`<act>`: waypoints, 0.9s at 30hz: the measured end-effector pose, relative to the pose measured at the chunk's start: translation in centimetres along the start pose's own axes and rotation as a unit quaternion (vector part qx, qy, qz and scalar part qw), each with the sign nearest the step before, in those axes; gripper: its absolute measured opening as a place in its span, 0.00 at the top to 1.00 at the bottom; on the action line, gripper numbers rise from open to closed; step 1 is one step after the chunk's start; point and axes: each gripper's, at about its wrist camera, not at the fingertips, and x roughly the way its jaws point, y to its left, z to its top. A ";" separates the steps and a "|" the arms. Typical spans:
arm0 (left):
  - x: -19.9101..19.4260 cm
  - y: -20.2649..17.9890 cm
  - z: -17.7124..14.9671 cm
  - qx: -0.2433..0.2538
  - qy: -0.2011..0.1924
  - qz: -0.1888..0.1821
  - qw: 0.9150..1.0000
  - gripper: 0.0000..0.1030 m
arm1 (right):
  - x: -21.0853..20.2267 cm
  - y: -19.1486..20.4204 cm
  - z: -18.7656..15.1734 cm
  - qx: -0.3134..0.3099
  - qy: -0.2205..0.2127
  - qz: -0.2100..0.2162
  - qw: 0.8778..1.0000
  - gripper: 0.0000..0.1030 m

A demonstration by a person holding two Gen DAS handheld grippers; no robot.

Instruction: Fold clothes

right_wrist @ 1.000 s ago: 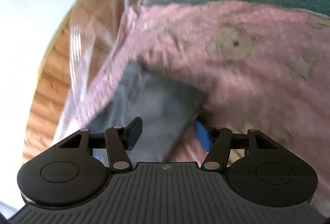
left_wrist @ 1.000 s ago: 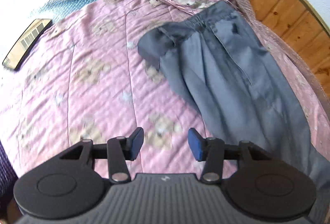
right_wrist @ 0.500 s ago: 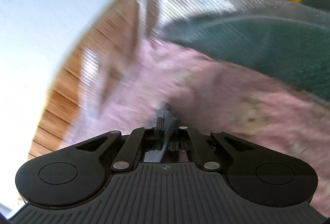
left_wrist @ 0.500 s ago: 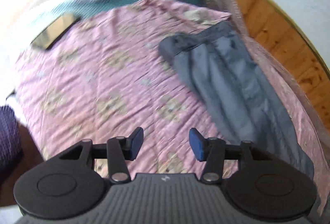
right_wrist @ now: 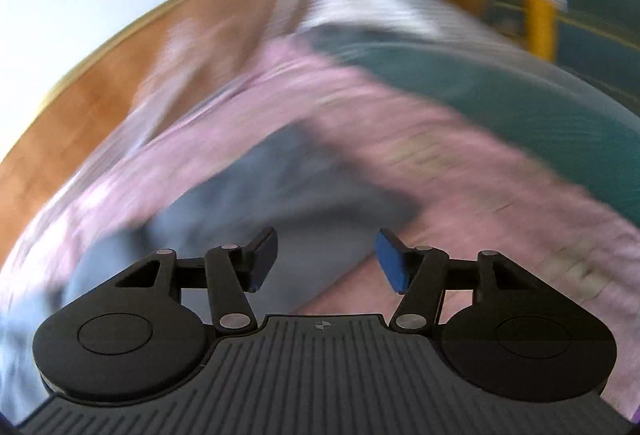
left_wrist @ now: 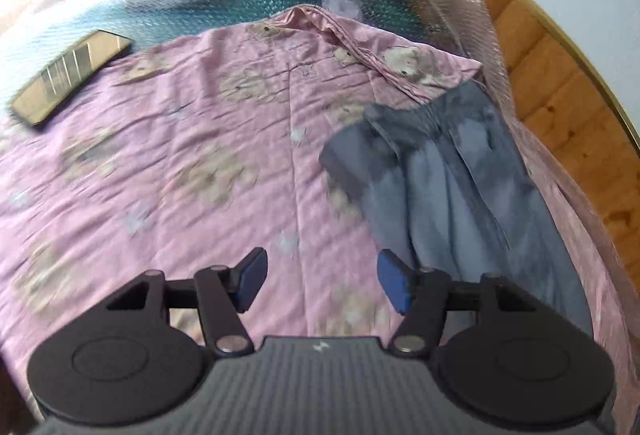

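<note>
Grey trousers [left_wrist: 460,187] lie stretched along the far right side of the pink bear-print sheet [left_wrist: 192,163], waistband toward the sheet's top edge, legs running down past the left tongs [left_wrist: 320,281]. One waistband corner is flipped over onto itself, so the cloth sits in two layers there. Left tongs hang with their jaws wide apart and nothing between them, above bare pink sheet just left of the trousers. Right tongs [right_wrist: 326,261] are spread apart too, empty, hovering over grey cloth [right_wrist: 280,195] on the same sheet; that view is badly smeared, so which part of the garment lies below I cannot tell. By my reading this is thin, limp woven fabric: light, no stiffness, it will sag and drag on the sheet if lifted from one point. The gathered waistband looks the thickest, surest bite; a hem or that doubled corner would also give the blue pads something to pinch. A dark flat slab [left_wrist: 70,75] rests well away at the sheet's upper left
</note>
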 end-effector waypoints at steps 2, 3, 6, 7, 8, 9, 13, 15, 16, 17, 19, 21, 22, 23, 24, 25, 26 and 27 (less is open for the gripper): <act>2.5 -0.1 1.9 -0.004 0.007 -0.023 1.000 0.40 | -1.1 5.2 -2.2 -0.044 0.013 0.025 0.999 0.28; 3.8 -0.2 2.8 -0.005 0.010 -0.034 0.999 0.38 | -1.6 8.3 -3.4 -0.068 0.020 0.042 0.997 0.28; 7.9 -0.8 5.1 -0.003 0.030 -0.067 0.997 0.35 | -3.1 18.7 -7.4 -0.176 0.041 0.113 0.977 0.24; 8.9 -1.1 5.7 -0.002 0.038 -0.082 0.996 0.37 | -3.6 22.4 -8.9 -0.218 0.047 0.139 0.965 0.23; 9.9 -1.4 6.3 -0.002 0.045 -0.098 0.994 0.39 | -4.1 26.2 -10.4 -0.268 0.047 0.166 0.948 0.19; 10.3 -1.9 7.0 0.002 0.049 -0.128 0.991 0.39 | -4.6 30.0 -11.9 -0.319 0.045 0.192 0.927 0.17; 9.6 -5.3 9.5 0.057 0.054 -0.239 0.968 0.38 | -5.9 44.2 -19.0 -0.505 0.000 0.283 0.815 0.10; 9.3 -6.5 10.6 0.077 0.053 -0.271 0.958 0.37 | -5.8 50.0 -23.0 -0.574 -0.013 0.309 0.758 0.07; 9.3 -7.0 11.0 0.081 0.054 -0.283 0.954 0.36 | -5.8 52.8 -25.0 -0.606 -0.019 0.321 0.727 0.06; 9.3 -7.4 11.5 0.086 0.055 -0.295 0.950 0.36 | -5.1 55.2 -26.8 -0.630 -0.017 0.324 0.706 0.06; 9.0 -6.9 12.5 0.091 0.053 -0.305 0.946 0.36 | -3.2 59.5 -29.9 -0.665 -0.005 0.328 0.671 0.08; 8.6 -6.1 13.5 0.099 0.046 -0.310 0.945 0.36 | -1.2 60.8 -28.5 -0.631 0.030 0.337 0.698 0.26; 7.9 -5.3 14.1 0.104 0.033 -0.305 0.946 0.36 | -0.2 61.3 -27.5 -0.609 0.048 0.341 0.715 0.63; 7.1 -3.8 14.9 0.101 0.012 -0.299 0.949 0.35 | 0.8 61.7 -26.5 -0.586 0.067 0.344 0.731 0.93; 7.0 -2.1 15.2 0.085 0.002 -0.286 0.954 0.31 | 1.8 62.2 -25.5 -0.562 0.085 0.348 0.746 0.94; 7.1 -0.4 15.4 0.069 -0.007 -0.273 0.959 0.28 | 2.8 62.6 -24.5 -0.538 0.104 0.350 0.760 0.94; 7.1 1.3 15.7 0.053 -0.016 -0.260 0.964 0.25 | 3.9 63.1 -23.5 -0.513 0.122 0.353 0.773 0.94; 7.1 3.0 15.9 0.037 -0.024 -0.247 0.968 0.25 | 4.9 63.5 -22.5 -0.487 0.140 0.355 0.786 0.94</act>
